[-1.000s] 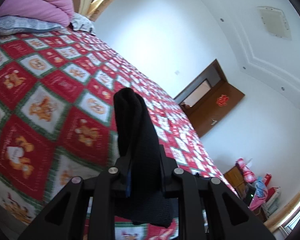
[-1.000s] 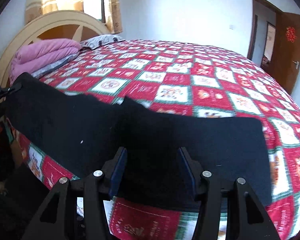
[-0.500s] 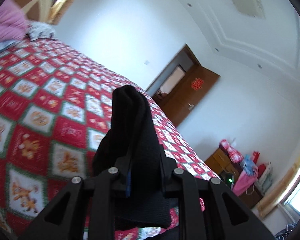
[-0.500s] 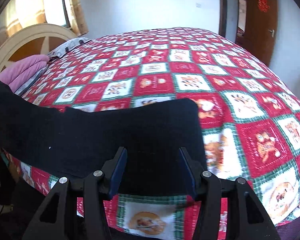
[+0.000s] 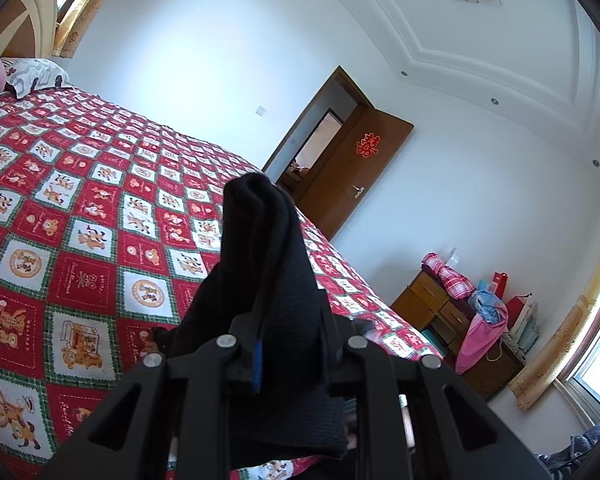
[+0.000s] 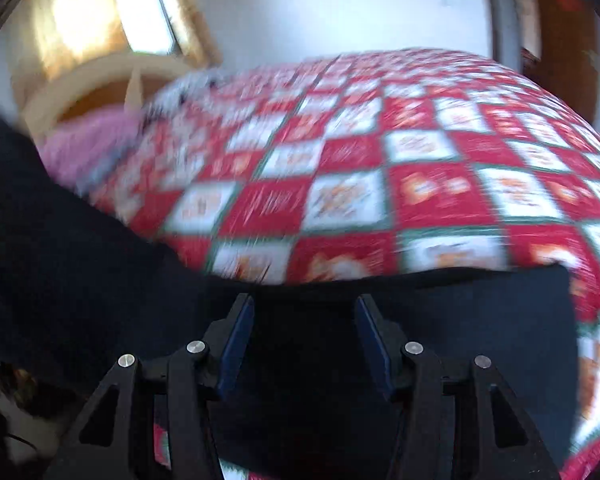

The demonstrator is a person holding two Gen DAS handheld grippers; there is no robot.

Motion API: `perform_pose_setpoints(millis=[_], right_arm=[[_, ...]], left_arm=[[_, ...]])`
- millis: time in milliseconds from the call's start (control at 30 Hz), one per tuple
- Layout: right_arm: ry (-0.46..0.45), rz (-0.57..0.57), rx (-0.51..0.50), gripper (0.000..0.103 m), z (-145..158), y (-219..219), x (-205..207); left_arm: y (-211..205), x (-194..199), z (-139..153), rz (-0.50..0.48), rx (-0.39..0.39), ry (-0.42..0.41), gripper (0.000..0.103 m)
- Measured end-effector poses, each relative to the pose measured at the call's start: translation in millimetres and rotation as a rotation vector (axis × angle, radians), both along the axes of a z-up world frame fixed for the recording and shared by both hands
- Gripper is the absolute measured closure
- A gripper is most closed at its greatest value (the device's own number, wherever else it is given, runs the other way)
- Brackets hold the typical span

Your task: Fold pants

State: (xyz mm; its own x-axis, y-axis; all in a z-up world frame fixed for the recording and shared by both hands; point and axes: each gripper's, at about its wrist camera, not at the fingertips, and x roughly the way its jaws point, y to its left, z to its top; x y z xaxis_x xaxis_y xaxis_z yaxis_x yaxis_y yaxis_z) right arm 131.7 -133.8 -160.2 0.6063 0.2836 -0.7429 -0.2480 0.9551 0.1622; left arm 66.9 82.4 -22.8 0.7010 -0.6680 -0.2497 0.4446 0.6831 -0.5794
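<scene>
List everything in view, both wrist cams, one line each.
pants: 1, black, pinched in left hand-held gripper, spread across near bed edge
bedspread: 1, red-white-green checks, covers bed
headboard: 1, cream, behind pillows
pillow: 1, grey-white pattern, head of bed
bedding: 1, pink, beside pillow
door: 1, brown, open, red emblem on it
dresser: 1, wooden, far corner, clothes piled on top
left hand-held gripper: black, shut on pants
right hand-held gripper: black, blue pads, open over pants
</scene>
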Motion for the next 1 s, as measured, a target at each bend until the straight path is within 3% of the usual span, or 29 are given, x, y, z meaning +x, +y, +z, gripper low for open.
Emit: perform_pose_setpoints(millis=[67, 133, 233, 500, 667, 867, 1000], right_arm=[[-0.043, 0.006, -0.160, 0.048, -11.8, 24.4, 1.3], [-0.086, 0.016, -0.191, 0.048, -7.2, 29.3, -2.6], [-0.066, -0.019, -0.045, 0.048, 7.7, -6.0, -8.2], [-0.121, -0.278, 0.048, 0.044, 55.1, -129.1, -45.5], [-0.101, -0.414, 0.109, 0.044, 45.0, -184.9, -63.6], [-0.071, -0.514, 0.192, 0.044, 31.3, -217.8, -65.5], [-0.096, -0.558, 0.218, 0.044, 35.8, -231.1, -71.5]], left_arm=[[-5.4, 0.0, 2.8, -0.017, 0.009, -0.008, 0.082], [-13.4, 1.9, 5.3, -0.034, 0.018, -0.010, 0.082], [-25.4, 6.7, 5.3, -0.068, 0.015, -0.006, 0.082], [-79.2, 23.5, 2.8, -0.174, 0.044, 0.022, 0.082], [-118.3, 32.6, 3.2, -0.216, 0.099, 0.043, 0.082], [-156.0, 43.9, -2.7, -0.240, 0.170, 0.071, 0.082], [-193.5, 55.2, -24.3, -0.248, 0.280, 0.103, 0.082]])
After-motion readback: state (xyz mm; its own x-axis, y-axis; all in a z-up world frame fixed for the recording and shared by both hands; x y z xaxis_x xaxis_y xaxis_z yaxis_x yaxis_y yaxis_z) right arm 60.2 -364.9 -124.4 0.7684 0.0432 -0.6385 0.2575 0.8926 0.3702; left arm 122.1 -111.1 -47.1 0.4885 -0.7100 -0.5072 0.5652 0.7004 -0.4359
